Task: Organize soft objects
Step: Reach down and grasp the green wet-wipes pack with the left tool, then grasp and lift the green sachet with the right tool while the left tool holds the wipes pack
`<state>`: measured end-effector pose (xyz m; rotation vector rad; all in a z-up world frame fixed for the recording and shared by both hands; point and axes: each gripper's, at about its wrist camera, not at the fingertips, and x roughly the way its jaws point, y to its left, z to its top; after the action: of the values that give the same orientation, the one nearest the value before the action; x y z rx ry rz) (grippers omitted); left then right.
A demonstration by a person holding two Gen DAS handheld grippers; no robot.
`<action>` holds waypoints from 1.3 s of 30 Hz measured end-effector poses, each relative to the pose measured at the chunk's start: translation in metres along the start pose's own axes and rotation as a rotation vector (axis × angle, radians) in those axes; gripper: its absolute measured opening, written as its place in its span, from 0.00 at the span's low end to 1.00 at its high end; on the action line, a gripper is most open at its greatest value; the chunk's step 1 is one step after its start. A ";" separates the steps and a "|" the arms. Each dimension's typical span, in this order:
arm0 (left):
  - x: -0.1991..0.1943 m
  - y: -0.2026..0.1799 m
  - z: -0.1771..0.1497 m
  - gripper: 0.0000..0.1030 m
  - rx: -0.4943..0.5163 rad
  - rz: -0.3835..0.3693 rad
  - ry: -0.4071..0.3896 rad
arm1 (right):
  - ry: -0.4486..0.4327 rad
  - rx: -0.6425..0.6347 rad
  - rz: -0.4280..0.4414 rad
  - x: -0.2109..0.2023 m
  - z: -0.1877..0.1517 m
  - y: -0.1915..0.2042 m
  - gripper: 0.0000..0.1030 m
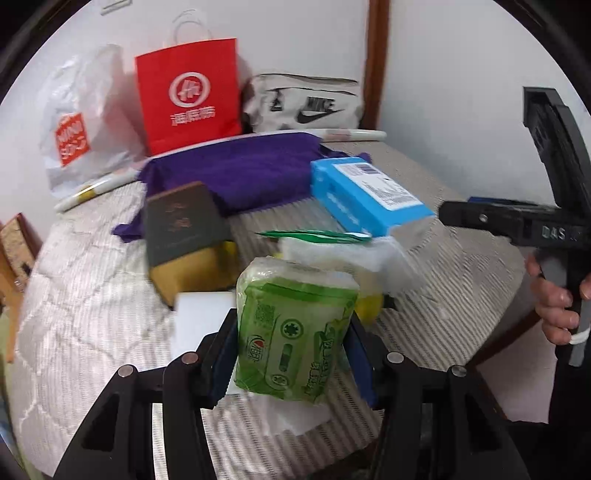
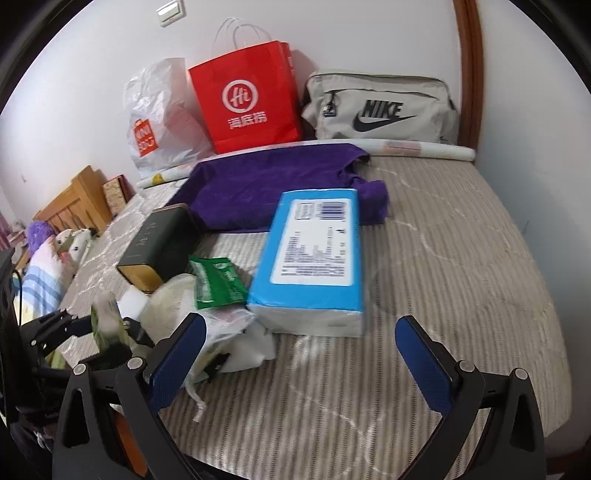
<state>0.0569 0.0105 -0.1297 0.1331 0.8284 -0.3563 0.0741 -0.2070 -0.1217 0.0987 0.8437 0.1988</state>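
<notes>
Left claw (image 1: 295,354) clamps green tissue pack (image 1: 295,332) above bed (image 1: 461,295); blue box (image 1: 369,195) behind.

A bed with a striped grey-and-white cover (image 2: 424,295) fills the room's middle; plain white walls (image 2: 369,33) rise behind its far edge; a wooden door frame (image 2: 471,74) stands at the far right corner; a light switch (image 2: 170,11) sits high on the wall; wooden furniture (image 2: 74,203) stands at the left edge.
</notes>
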 end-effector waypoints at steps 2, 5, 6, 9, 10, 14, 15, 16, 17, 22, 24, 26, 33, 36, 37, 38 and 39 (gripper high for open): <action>-0.002 0.008 0.002 0.50 -0.027 0.014 0.005 | 0.005 -0.006 0.030 0.003 0.003 0.004 0.98; -0.007 0.022 0.003 0.50 -0.073 0.042 0.002 | -0.010 -0.048 0.050 0.006 0.010 0.016 0.97; -0.008 0.027 0.003 0.50 -0.086 0.050 0.001 | -0.015 -0.079 0.059 0.008 0.013 0.023 0.96; -0.012 0.036 0.004 0.50 -0.106 0.084 -0.001 | -0.007 -0.128 0.096 0.015 0.020 0.036 0.95; -0.013 0.039 0.005 0.50 -0.111 0.093 -0.003 | -0.003 -0.135 0.109 0.018 0.023 0.039 0.93; -0.012 0.052 0.009 0.50 -0.138 0.108 0.003 | 0.017 -0.170 0.144 0.031 0.031 0.051 0.84; -0.011 0.054 0.009 0.50 -0.147 0.109 0.003 | 0.028 -0.185 0.143 0.036 0.033 0.056 0.83; -0.010 0.059 0.009 0.50 -0.164 0.106 0.005 | 0.035 -0.198 0.142 0.040 0.033 0.059 0.82; -0.009 0.062 0.009 0.50 -0.178 0.103 0.005 | 0.041 -0.209 0.138 0.043 0.033 0.061 0.80; -0.009 0.078 0.006 0.50 -0.233 0.103 0.002 | 0.101 -0.263 0.141 0.066 0.034 0.075 0.68; -0.008 0.084 0.005 0.50 -0.252 0.098 0.004 | 0.122 -0.285 0.133 0.074 0.034 0.081 0.68; -0.006 0.090 0.003 0.50 -0.270 0.094 0.007 | 0.139 -0.291 0.138 0.082 0.036 0.084 0.67; 0.000 0.103 -0.002 0.50 -0.302 0.086 0.015 | 0.234 -0.309 0.086 0.110 0.032 0.091 0.42; 0.002 0.106 -0.002 0.50 -0.308 0.071 0.017 | 0.242 -0.313 0.080 0.115 0.029 0.092 0.41; 0.003 0.107 -0.003 0.50 -0.308 0.065 0.017 | 0.240 -0.316 0.077 0.116 0.029 0.092 0.41; 0.004 0.108 -0.003 0.50 -0.307 0.060 0.018 | 0.242 -0.315 0.075 0.117 0.029 0.092 0.40; 0.004 0.108 -0.003 0.50 -0.306 0.057 0.018 | 0.245 -0.310 0.074 0.117 0.030 0.091 0.36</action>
<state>0.0963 0.1112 -0.1376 -0.1256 0.8851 -0.1719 0.1600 -0.0931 -0.1727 -0.1891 1.0436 0.4150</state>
